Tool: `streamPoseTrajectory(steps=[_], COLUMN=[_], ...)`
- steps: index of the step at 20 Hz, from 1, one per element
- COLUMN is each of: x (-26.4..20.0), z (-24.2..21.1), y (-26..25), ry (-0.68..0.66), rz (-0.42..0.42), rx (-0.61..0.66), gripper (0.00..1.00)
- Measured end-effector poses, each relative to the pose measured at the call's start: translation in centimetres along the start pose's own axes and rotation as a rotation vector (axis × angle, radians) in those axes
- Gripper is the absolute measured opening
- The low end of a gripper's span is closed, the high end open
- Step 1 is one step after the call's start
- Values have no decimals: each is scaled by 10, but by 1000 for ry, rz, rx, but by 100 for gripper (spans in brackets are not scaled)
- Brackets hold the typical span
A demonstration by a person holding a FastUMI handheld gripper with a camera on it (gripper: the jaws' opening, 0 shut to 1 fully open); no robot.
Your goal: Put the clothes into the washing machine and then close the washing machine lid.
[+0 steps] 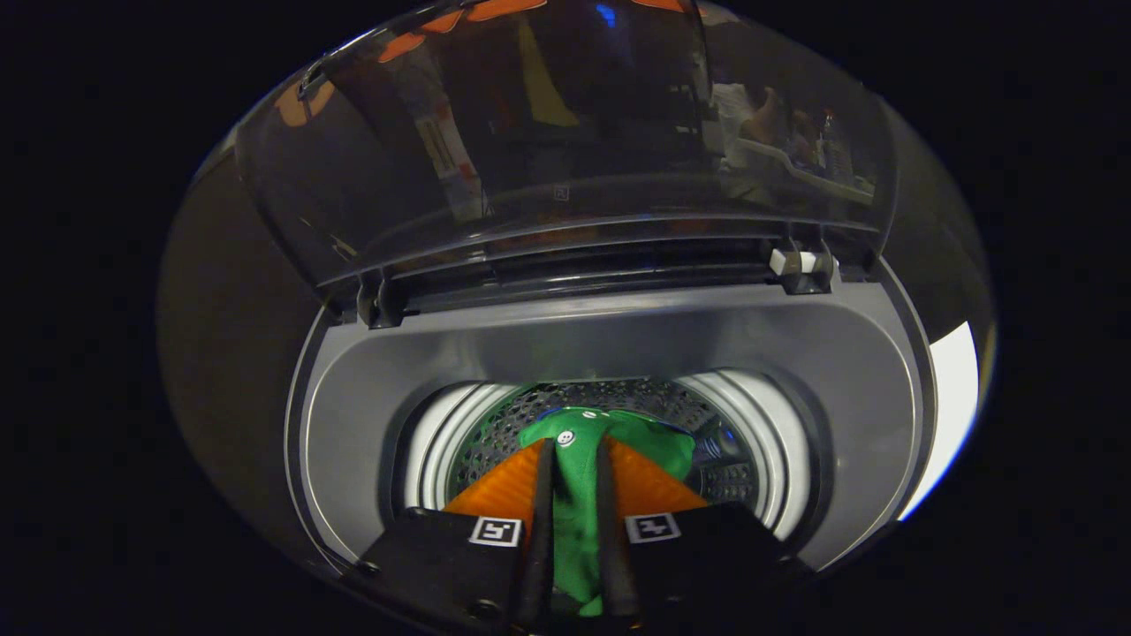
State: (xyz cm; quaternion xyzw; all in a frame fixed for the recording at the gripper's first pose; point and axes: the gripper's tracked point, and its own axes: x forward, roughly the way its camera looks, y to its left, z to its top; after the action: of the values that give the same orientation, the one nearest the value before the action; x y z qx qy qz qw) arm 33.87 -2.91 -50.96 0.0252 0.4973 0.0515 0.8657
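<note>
A top-loading washing machine [618,336] lies right below me, its grey top frame ringing a round drum opening [459,433]. The perforated metal drum [610,397] shows inside. The dark see-through lid [565,150] stands raised at the back on two hinges. My gripper [576,459] hangs over the drum mouth, shut on a green garment [579,503] with a white button. The cloth is pinched between both fingers and bunches out just beyond the tips, over the drum.
The lid's hinges [800,265] sit at the back corners of the grey frame. A pale bright surface [950,415] shows beyond the machine's right side. Reflections of the booth play across the lid.
</note>
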Motion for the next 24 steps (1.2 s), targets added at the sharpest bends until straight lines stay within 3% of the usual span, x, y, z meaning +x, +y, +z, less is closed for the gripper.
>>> streamPoseTrajectory(steps=[4,11,15,19,24], x=[-12,-32,-68,-131,-209], z=[-18,-15,4,56,154], y=[3,4,14,33,57], ry=[24,-31,-104,-270,-478], rz=[19,8,21,74,124], rx=[-11,-56,-58,-37,-34], gripper=[100,99,99,99,99])
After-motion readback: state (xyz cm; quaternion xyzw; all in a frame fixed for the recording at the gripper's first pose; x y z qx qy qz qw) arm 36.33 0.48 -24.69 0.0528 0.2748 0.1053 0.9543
